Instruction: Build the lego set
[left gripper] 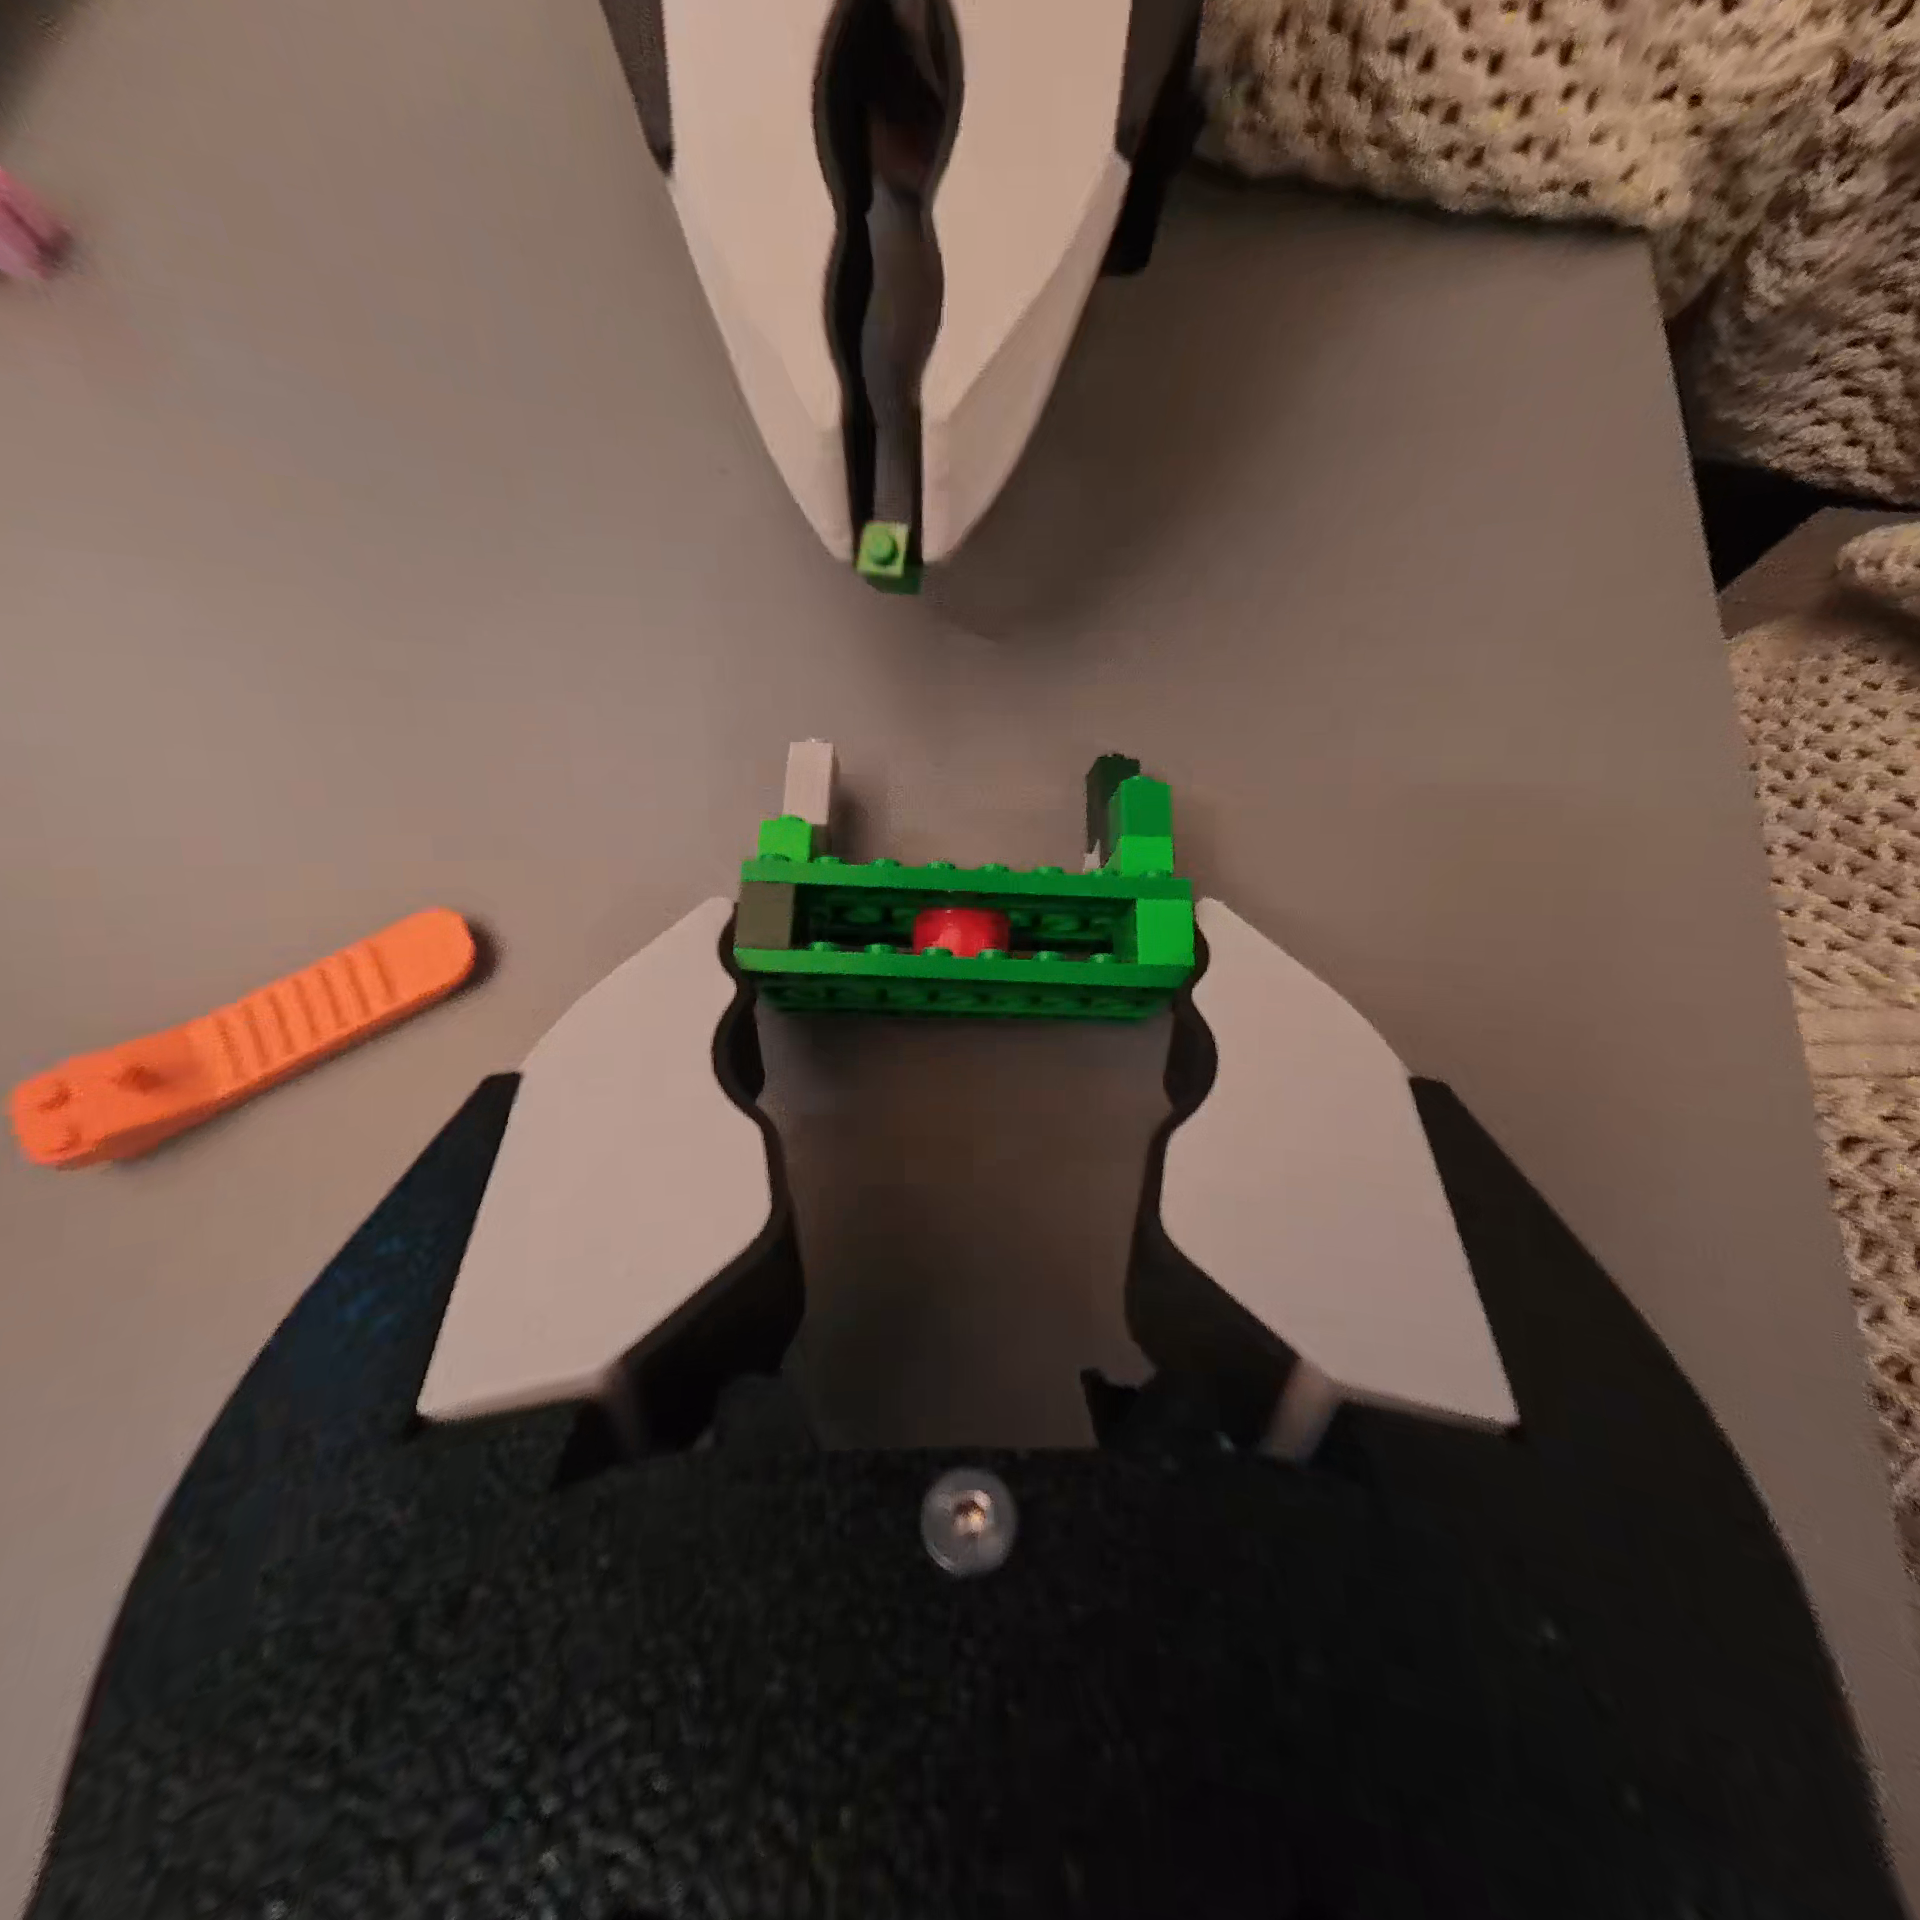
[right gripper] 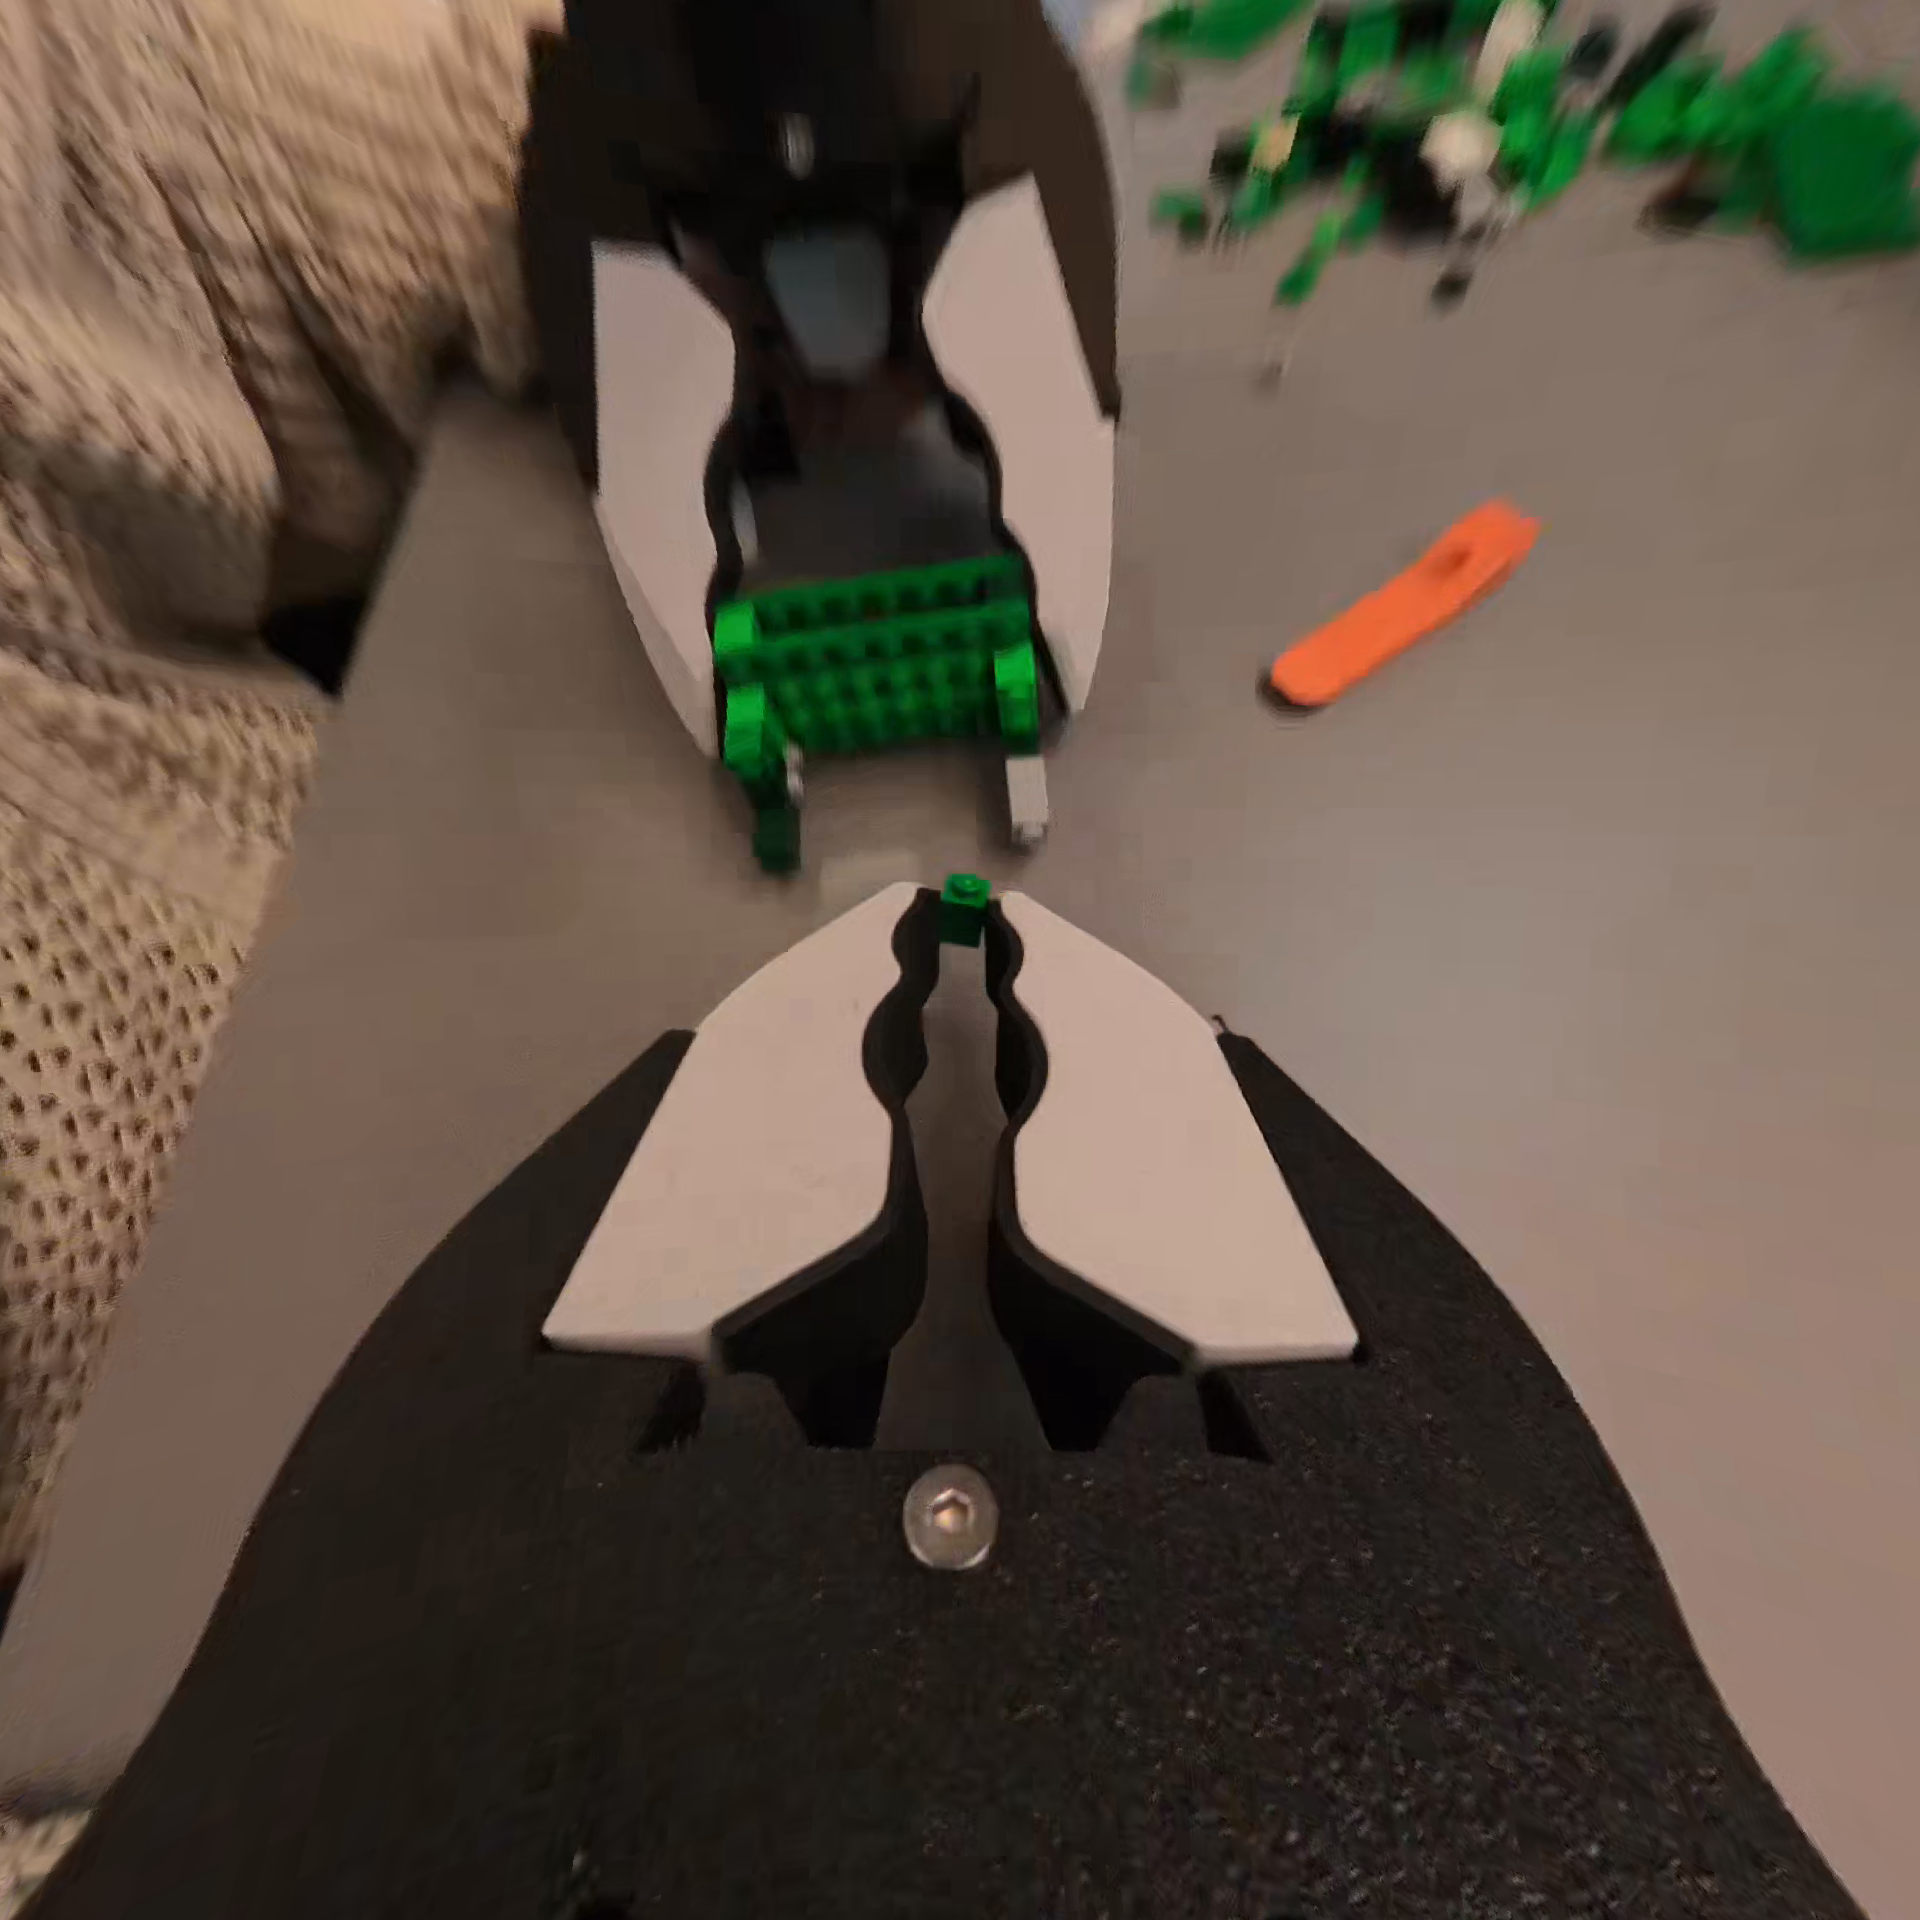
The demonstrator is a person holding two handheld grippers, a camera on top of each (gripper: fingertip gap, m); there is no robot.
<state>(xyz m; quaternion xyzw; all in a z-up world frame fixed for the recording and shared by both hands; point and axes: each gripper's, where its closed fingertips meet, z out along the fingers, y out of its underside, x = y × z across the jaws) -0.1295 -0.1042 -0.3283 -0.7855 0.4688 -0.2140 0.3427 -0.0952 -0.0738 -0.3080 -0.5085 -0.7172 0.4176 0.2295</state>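
My left gripper (left gripper: 964, 951) is shut on a green lego assembly (left gripper: 961, 940), two long plates with a red round piece between them and short legs, one grey-tipped, pointing away. It also shows in the right wrist view (right gripper: 873, 665), held by the left gripper (right gripper: 883, 675). My right gripper (right gripper: 961, 914) is shut on a small green one-stud brick (right gripper: 963, 909) at its fingertips, a short way in front of the assembly's legs. In the left wrist view the right gripper (left gripper: 891, 556) faces me with the small brick (left gripper: 888, 556).
An orange brick separator (left gripper: 239, 1034) lies on the grey table (left gripper: 416, 623), also in the right wrist view (right gripper: 1403, 618). A blurred pile of loose green pieces (right gripper: 1558, 135) lies far right. A knitted beige blanket (left gripper: 1662, 208) borders the table edge. Left tips to right tips: about 6 cm.
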